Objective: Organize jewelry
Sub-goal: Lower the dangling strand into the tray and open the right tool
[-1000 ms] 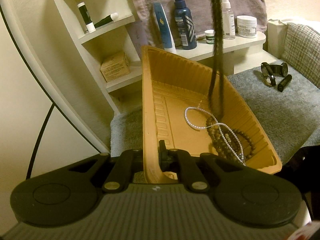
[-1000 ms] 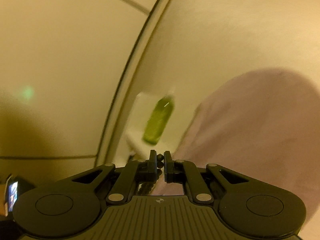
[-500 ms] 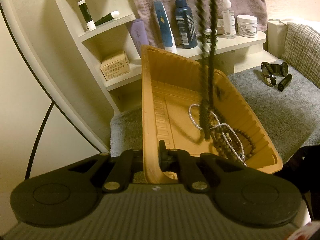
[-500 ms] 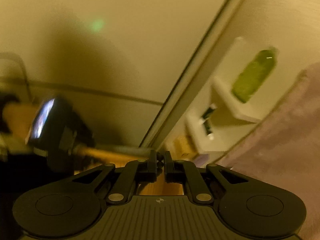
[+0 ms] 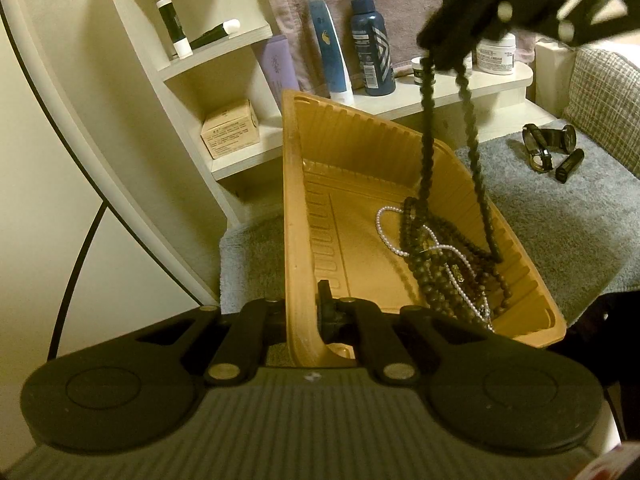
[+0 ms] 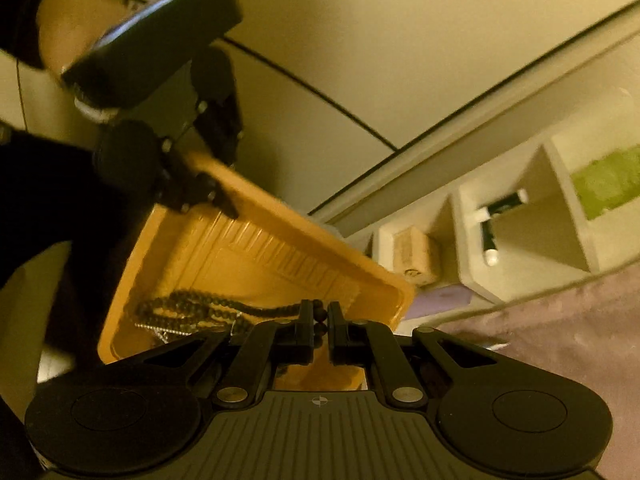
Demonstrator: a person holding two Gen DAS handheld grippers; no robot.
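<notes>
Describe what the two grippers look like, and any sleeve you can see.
Both the left gripper and the right gripper are matte black: a ribbed grey-black body, two round side discs, brass-coloured pivot pins, slim black fingers. A dark sleeve shows beside the left one.

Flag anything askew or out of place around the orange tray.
The orange tray sits tilted, its wall pinched by the left gripper. A dark bead necklace hangs taut from the right gripper, only partly coiled inside beside the pearl strand.
</notes>
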